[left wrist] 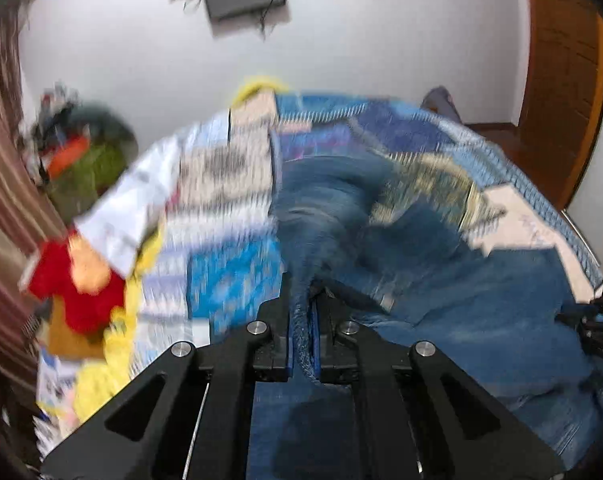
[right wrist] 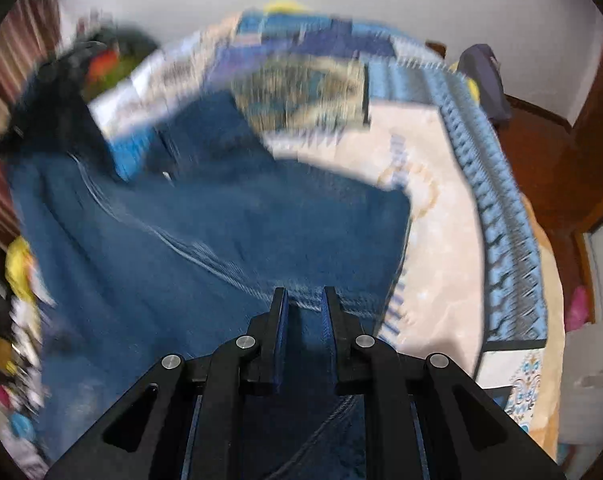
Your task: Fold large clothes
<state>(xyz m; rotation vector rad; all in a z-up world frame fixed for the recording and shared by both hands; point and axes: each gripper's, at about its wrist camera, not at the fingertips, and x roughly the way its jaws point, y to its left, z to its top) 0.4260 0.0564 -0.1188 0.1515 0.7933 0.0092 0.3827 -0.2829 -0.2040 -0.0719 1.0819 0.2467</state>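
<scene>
From my left wrist camera, my left gripper (left wrist: 303, 320) is squeezed shut on a thick edge of the blue jeans (left wrist: 441, 300). The cloth is bunched into a rope between my two black fingers (left wrist: 279, 332). The rest of the jeans hang from there and spread out low and to the right, over the patchwork bed cover (left wrist: 229, 184). The picture is smeared, so I cannot see seams or pockets well. A heap of other clothes (left wrist: 81, 280), red, yellow and white, lies at the left side of the bed.

From my right wrist camera, my right gripper (right wrist: 305, 312) is also closed, and a strip of the jeans (right wrist: 205, 232) runs up between its fingers (right wrist: 279, 320). I think it has the cloth pinched, though the pads look a little apart around it. The big flat part of the jeans lies across the bed in front, with a pale stitched seam running over it. The cream part of the bed cover (right wrist: 441, 208) shows at the right. My other gripper is the dark blur far up on the left.

I think these jeans are heavy and floppy. They will sag in the middle and drag on the bed. The cloth is thick and rough, so it should not slip out. Nothing can break. The best places to hold are the thick edges and corners, one in each hand, pulled apart so the cloth stays flat.
</scene>
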